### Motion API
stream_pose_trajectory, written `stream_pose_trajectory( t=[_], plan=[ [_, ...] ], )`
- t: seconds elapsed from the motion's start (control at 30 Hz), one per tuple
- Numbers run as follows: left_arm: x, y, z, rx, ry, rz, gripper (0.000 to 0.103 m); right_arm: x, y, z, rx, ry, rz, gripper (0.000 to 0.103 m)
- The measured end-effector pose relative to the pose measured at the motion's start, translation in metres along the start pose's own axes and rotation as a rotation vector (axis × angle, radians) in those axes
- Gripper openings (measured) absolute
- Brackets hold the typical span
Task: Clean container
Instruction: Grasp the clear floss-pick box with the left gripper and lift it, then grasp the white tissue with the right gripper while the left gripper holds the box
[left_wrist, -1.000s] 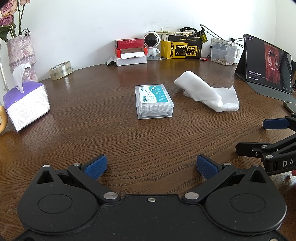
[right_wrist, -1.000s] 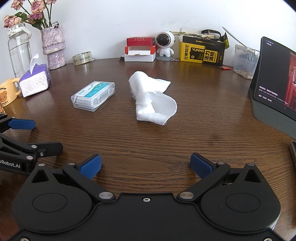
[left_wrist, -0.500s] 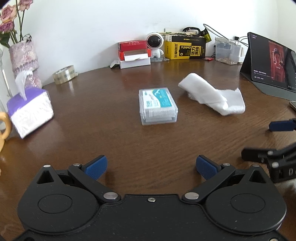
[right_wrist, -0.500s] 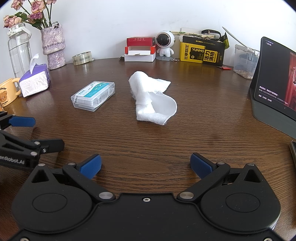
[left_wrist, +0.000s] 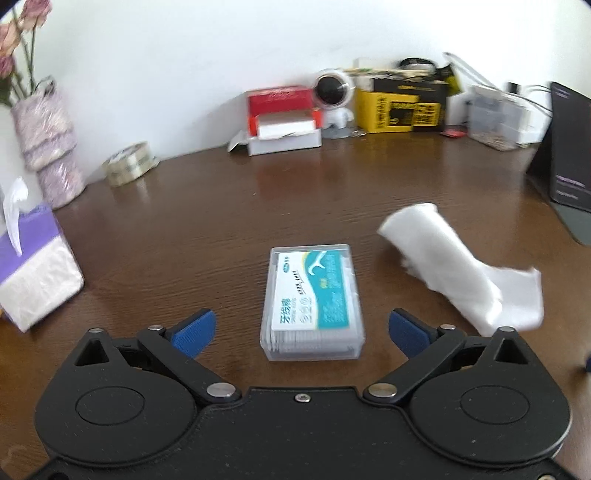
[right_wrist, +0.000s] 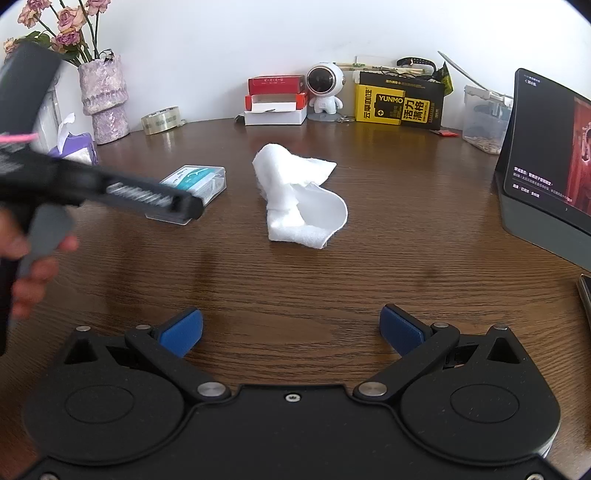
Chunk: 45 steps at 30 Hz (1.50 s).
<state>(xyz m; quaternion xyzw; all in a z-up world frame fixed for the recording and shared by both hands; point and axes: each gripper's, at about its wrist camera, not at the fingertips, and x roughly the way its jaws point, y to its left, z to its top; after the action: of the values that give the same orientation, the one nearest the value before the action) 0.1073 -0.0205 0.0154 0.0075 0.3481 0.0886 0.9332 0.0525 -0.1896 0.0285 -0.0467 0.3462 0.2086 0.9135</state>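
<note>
A clear plastic container (left_wrist: 312, 302) with a white and teal label lies flat on the brown table. My left gripper (left_wrist: 301, 328) is open, its blue pads on either side of the container's near end, not touching it. A crumpled white cloth (left_wrist: 465, 269) lies to the right of the container. In the right wrist view the container (right_wrist: 192, 192) is partly hidden behind the left gripper's body (right_wrist: 110, 192), and the cloth (right_wrist: 299, 199) lies ahead at centre. My right gripper (right_wrist: 291, 328) is open and empty, well short of the cloth.
A purple tissue pack (left_wrist: 33, 269), a vase (left_wrist: 48, 147) and a tape roll (left_wrist: 129, 166) stand at the left. Red, white and yellow boxes (left_wrist: 280, 118) and a robot figure (left_wrist: 334, 99) line the back wall. A tablet (right_wrist: 550, 147) stands at the right.
My left gripper has moved forward to the container, so its open pads now flank the box's near end. The right gripper has stayed still.
</note>
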Motion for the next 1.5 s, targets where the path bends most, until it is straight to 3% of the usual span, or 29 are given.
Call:
stream_pose_trajectory(
  t=[0.3, 0.37, 0.4, 0.43, 0.63, 0.8, 1.17, 1.5],
  plan=[
    [0.015, 0.005, 0.002, -0.072, 0.005, -0.006, 0.082, 0.0, 0.002, 0.0, -0.008, 0.003, -0.007, 0.103],
    [0.014, 0.003, 0.001, -0.07, -0.006, -0.008, 0.072, 0.0, 0.002, 0.0, -0.008, 0.003, -0.008, 0.103],
    [0.013, 0.002, 0.001, -0.068, -0.012, -0.013, 0.06, 0.0, 0.002, 0.0, -0.009, 0.003, -0.008, 0.103],
    [0.012, 0.001, 0.002, -0.063, -0.014, -0.015, 0.057, 0.001, 0.002, 0.0, -0.009, 0.003, -0.008, 0.103],
    [0.002, 0.0, -0.003, 0.016, -0.021, -0.043, 0.056, 0.0, 0.002, 0.0, -0.008, 0.003, -0.008, 0.103],
    [-0.028, 0.001, -0.018, 0.119, -0.087, -0.039, 0.056, 0.0, 0.002, 0.0, -0.008, 0.003, -0.008, 0.103],
    [-0.102, 0.002, -0.075, 0.222, -0.17, -0.173, 0.056, 0.0, 0.002, 0.0, -0.008, 0.003, -0.008, 0.103],
    [-0.106, 0.0, -0.098, 0.31, -0.193, -0.143, 0.056, 0.0, 0.001, 0.0, -0.009, 0.003, -0.008, 0.103]
  ],
)
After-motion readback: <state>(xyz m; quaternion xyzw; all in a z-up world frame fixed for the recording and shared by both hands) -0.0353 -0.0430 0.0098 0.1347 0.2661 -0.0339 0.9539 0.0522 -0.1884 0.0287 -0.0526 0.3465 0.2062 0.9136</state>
